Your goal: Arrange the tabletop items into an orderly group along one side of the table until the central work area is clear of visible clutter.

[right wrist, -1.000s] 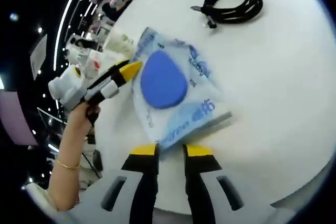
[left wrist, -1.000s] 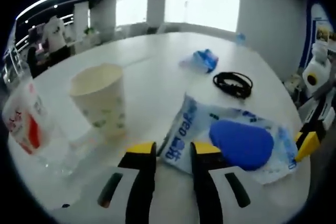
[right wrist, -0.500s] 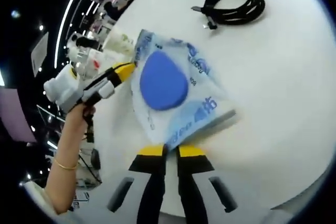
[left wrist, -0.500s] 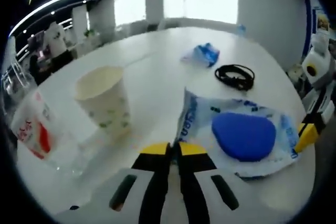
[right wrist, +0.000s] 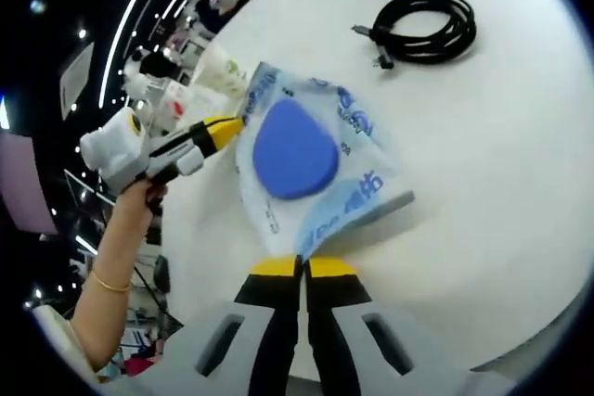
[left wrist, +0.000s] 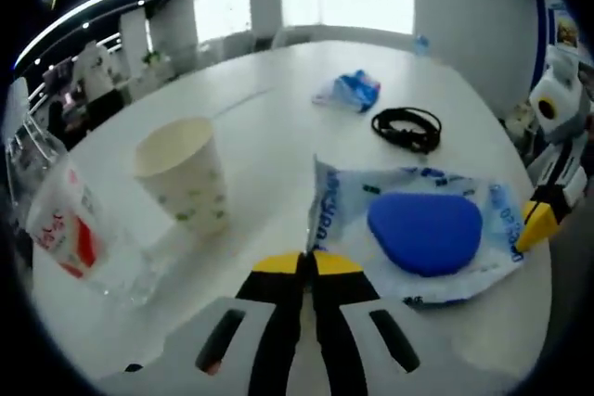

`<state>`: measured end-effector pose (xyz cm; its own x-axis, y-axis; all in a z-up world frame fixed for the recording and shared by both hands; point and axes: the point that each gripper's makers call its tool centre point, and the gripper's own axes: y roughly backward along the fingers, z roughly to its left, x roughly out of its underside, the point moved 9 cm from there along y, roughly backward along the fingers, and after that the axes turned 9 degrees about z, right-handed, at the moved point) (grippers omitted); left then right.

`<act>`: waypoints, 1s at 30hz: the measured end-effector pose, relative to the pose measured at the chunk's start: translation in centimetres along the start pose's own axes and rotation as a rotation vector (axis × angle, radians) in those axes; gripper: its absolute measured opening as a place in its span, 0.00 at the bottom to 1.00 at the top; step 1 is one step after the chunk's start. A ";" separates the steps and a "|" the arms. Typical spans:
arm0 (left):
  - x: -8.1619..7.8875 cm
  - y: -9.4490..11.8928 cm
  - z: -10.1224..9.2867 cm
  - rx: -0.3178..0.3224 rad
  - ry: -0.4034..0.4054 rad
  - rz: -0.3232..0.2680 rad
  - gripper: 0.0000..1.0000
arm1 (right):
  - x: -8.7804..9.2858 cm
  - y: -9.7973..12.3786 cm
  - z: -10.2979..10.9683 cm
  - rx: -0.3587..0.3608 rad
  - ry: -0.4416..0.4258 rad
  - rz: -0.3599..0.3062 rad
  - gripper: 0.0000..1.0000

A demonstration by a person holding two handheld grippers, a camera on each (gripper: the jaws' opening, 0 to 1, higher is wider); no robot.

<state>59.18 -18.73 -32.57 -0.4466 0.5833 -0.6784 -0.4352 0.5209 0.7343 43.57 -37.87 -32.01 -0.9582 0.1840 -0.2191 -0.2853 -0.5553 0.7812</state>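
Both tools pinching opposite edges of one packet, risking a tear.

Left tool [left wrist: 307, 261] and right tool [right wrist: 302, 266] clamped on clear plastic packet with blue oval pad [left wrist: 424, 234], lifted off white round table [left wrist: 269, 150]; beyond, patterned paper cup [left wrist: 181, 173], coiled black cable [left wrist: 406, 127] — opposing pulls could rip film.

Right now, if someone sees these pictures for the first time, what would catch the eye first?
The clear plastic packet with blue print and a bright blue teardrop-shaped pad inside stands out most, lying on the white round table and pinched at opposite edges by the left gripper and the right gripper. Beyond it lie a coiled black cable and a crumpled blue wrapper; a cream paper cup stands to the left.
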 end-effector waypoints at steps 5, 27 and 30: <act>0.0 0.7 -0.2 0.012 0.021 -0.005 0.00 | 0.0 0.5 0.0 0.017 0.043 -0.012 0.01; -1.3 2.9 -1.7 0.011 -0.009 -0.033 0.00 | -4.2 5.4 -2.1 0.121 0.223 -0.160 0.01; -1.6 2.9 -1.9 0.012 -0.001 -0.040 0.00 | -5.1 5.8 -2.4 0.136 0.231 -0.181 0.01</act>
<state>57.16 -19.36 -29.40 -0.4278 0.5626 -0.7074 -0.4433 0.5515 0.7066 46.75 -44.00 -27.81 -0.8763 0.0726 -0.4762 -0.4609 -0.4139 0.7851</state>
